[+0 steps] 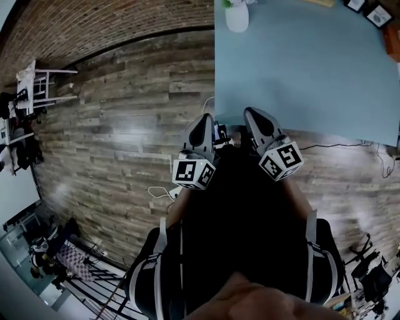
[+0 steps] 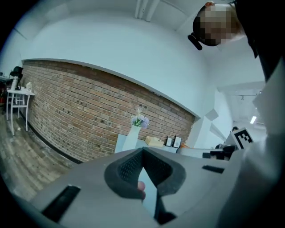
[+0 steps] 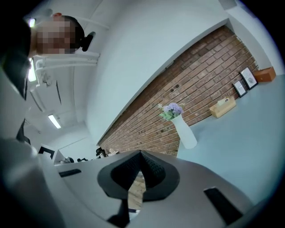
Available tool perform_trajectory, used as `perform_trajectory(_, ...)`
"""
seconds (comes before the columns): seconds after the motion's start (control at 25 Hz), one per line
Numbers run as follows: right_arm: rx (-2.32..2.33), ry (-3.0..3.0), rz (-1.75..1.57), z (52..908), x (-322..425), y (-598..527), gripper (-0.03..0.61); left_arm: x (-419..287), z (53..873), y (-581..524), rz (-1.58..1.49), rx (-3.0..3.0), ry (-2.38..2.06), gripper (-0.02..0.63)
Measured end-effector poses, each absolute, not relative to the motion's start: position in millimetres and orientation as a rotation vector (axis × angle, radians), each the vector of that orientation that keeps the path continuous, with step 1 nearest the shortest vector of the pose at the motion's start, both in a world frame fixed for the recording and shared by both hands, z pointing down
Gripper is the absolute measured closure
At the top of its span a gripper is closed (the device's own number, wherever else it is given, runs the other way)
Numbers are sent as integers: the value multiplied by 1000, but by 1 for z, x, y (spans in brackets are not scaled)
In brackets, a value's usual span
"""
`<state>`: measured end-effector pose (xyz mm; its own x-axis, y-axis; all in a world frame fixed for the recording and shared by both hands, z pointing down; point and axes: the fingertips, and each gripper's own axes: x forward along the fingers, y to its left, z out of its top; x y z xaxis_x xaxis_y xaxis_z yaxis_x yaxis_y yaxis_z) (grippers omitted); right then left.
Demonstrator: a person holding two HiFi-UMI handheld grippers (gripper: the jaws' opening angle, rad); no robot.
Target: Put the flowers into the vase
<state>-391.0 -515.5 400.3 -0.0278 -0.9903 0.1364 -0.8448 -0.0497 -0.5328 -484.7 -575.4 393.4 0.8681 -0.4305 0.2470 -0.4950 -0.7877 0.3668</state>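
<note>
Two hand-held grippers sat close against the person's dark-clothed body, above a wood-plank floor (image 1: 125, 125) at the near edge of a pale blue table (image 1: 300, 69). The left gripper (image 1: 203, 120) had its jaws pressed together at the tips with nothing between them. The right gripper (image 1: 252, 114) was likewise closed and empty. Each carried a cube (image 1: 192, 173) patterned with black-and-white square markers. The white vase (image 1: 237, 17) stood at the table's far edge, beside a brick wall (image 1: 112, 25), well apart from both grippers and straight ahead of them across the bare tabletop. Its long axis was upright, mouth upward, and pale purple flowers (image 3: 171, 110) with green leaves already rose from it. From the head view the vase lay between the two grippers' lines, a little nearer the right gripper. No loose flowers were visible on the table, so the task appeared complete, or nothing remained within sight to pick up. Further along the wall stood a tan box (image 3: 223, 107) and two small picture frames (image 3: 245, 82). No brand, label or legible writing could be made out anywhere; the marker squares were patterns, not text.
</note>
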Motion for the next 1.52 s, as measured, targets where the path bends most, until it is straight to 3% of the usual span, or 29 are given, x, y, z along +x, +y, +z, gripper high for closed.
perform_trajectory(0.36,-2104,1910,-736,413,-489,-415,560,-537,426,-475,248,2528,-382,568)
perform_trajectory(1.12,-1953,1986,-569,364,-502,-250,560,-579,378,-337,113,2526,-713,568)
perform_trajectory(1.52,-2004,1969,-560,367,-521,-231,560,-603,378,-334,81,2491,-724,568)
